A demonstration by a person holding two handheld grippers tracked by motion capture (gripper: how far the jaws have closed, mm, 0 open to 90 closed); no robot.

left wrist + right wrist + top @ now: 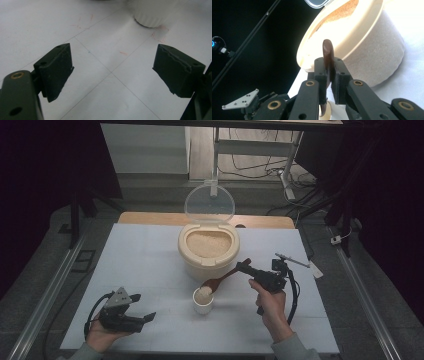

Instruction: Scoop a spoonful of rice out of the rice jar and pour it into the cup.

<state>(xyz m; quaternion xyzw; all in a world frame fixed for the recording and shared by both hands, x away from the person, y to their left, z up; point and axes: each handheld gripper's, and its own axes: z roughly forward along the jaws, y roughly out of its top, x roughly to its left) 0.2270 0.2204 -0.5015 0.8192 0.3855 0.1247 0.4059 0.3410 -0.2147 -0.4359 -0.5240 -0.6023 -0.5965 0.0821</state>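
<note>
- Rice appears to be in the course of being moved by spoon from the big container to the small cup; the step in hand is judged to be the tipping of a spoonful into the cup.
- The wooden spoon is held with its bowl right over the cup's mouth, and pale rice is seen heaped there; whether the bowl touches the rim cannot be told.
- The cup stands on the white surface, just in front of the cream rice container, whose clear lid is raised.
- The spoon's handle is clamped edge-on between the closed jaws of the right hand-held gripper.
- The left hand-held gripper is rested low on the surface, well apart from the cup, its jaws spread wide with nothing between them.
- Next, a further roll of the right wrist is probably called for, so the rice slides off without spilling.
</note>
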